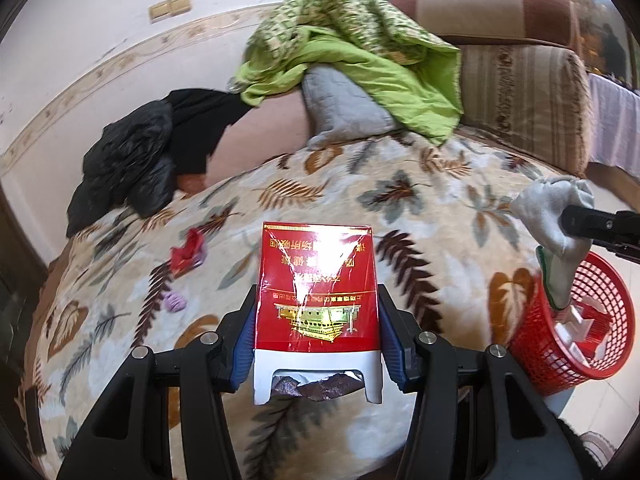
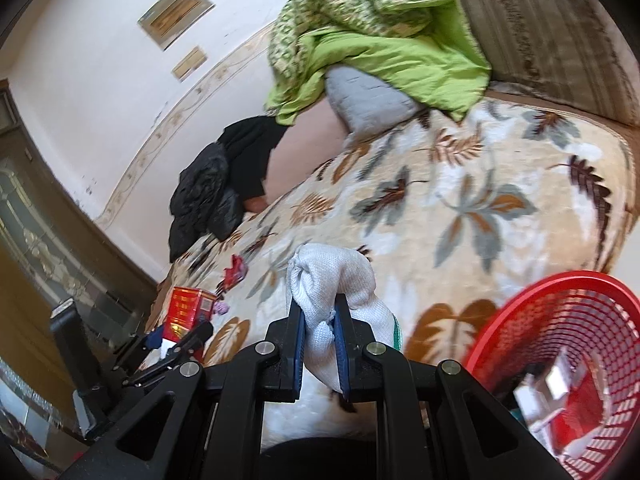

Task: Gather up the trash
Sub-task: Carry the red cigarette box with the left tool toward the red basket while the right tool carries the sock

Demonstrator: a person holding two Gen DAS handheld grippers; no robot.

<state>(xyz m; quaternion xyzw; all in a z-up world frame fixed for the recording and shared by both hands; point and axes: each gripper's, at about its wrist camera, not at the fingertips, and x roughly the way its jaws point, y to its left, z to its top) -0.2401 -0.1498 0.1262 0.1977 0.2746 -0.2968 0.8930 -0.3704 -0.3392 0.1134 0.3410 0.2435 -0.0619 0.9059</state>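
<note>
Left gripper (image 1: 317, 312): blue-padded fingers clamped on both sides of a red cigarette pack (image 1: 316, 284), white base and torn foil toward the camera, held above the leaf-patterned blanket (image 1: 420, 216).

Right gripper (image 2: 320, 344): fingers pinched onto a white cloth glove (image 2: 332, 280), which hangs close to the rim of the red mesh basket (image 2: 560, 320).

Red mesh basket: off the blanket's right edge, with white and red scraps inside.

Red wrapper (image 1: 187, 253): lying near the blanket's left edge.

Small purple scrap (image 1: 175, 301): just beside the red wrapper, nearer the camera.

Black plastic bag (image 1: 128, 168): at the blanket's far left corner.

Green quilt (image 1: 352, 56): draped over a grey pillow (image 1: 344, 108) at the far edge.
</note>
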